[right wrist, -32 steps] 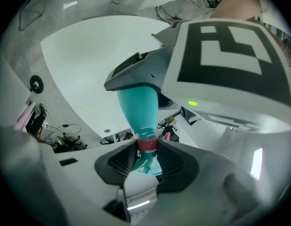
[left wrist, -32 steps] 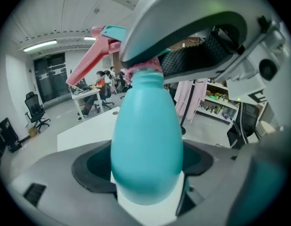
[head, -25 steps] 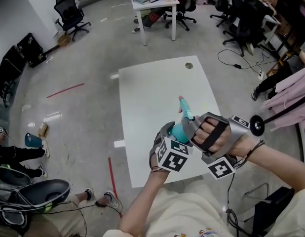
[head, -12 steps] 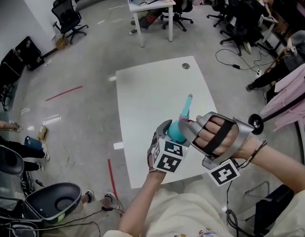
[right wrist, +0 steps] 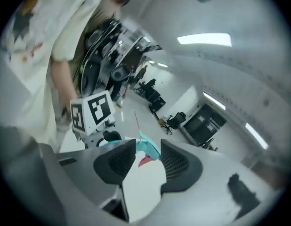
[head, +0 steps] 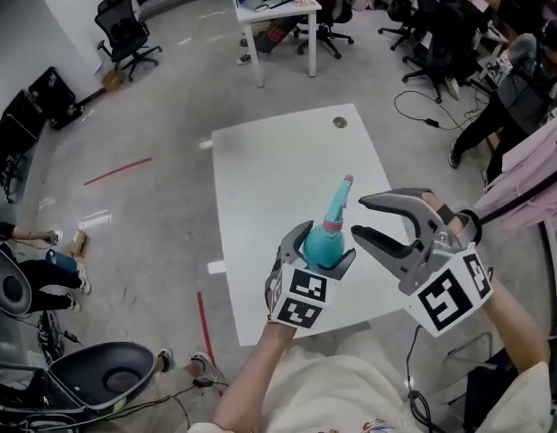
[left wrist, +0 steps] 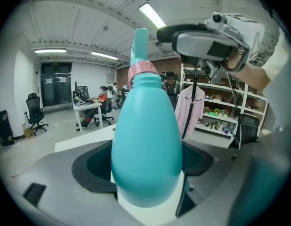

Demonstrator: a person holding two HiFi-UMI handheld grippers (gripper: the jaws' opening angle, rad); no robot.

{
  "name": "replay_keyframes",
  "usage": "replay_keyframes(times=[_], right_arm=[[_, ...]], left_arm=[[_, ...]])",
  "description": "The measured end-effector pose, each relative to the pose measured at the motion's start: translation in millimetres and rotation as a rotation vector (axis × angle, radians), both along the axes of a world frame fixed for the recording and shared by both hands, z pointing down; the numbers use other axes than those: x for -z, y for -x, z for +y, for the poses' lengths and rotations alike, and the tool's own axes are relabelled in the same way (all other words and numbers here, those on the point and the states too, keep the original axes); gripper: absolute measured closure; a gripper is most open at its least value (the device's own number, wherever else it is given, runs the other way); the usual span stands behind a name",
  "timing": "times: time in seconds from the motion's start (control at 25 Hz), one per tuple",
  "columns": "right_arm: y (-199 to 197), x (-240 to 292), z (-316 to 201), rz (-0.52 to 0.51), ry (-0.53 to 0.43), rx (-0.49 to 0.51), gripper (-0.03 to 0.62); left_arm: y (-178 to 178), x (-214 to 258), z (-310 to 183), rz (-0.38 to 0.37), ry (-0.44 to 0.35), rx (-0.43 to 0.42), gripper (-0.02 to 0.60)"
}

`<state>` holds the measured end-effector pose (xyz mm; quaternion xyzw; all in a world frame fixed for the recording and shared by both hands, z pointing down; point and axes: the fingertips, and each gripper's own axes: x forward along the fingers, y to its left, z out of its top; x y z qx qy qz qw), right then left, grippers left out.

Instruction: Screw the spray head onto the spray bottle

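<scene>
1. Your left gripper (head: 324,247) has its jaws clamped on the bottle (head: 333,231) above the bench (head: 260,170). The bottle's long axis is near upright, nozzle up.
2. Your right gripper (head: 360,217), jaws apart and empty, hovers just right of it.

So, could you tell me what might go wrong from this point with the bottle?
The left gripper alone holds the spray bottle, by its smooth rounded body, above the table; it could slip or tip. The right gripper stands open close beside the spray head, so a careless move might knock it. Whether the pink collar is screwed fully down I cannot tell; it may be loose.
</scene>
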<state>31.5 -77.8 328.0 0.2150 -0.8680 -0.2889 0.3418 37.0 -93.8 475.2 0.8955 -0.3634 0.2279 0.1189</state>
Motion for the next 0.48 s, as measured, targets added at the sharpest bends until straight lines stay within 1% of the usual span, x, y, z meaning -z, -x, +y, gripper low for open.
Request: replay_keyframes(times=[0.04,0.08,0.12,0.2,0.24,0.32,0.4,0.48], right_arm=[[-1,6,0,-0.085,0.085,0.020,0.445],[-2,12,-1,-0.170,0.167,0.036,0.429],[-3,16,-2,-0.253,0.260,0.035,0.397],[-12,15,-4,-0.382,0.470,-0.007,0.353],[-16,13,-5,-0.418,0.559,-0.010,0.340],[-20,7,-5,-0.466,0.701,0.035,0.319],[-18,2,2,-0.511,0.824,0.128,0.299],[-14,1,12,-0.552,0.930,0.249,0.283]], left_arm=[[0,5,1,0.012,-0.015,-0.003,0.176],[2,11,2,0.026,-0.031,-0.007,0.176],[3,18,3,0.042,-0.047,-0.013,0.176],[5,36,7,0.078,-0.076,-0.038,0.176],[4,45,10,0.092,-0.090,-0.060,0.176],[-1,61,19,0.114,-0.111,-0.125,0.176],[-7,70,32,0.134,-0.116,-0.209,0.176],[-10,73,44,0.142,-0.116,-0.285,0.176]])
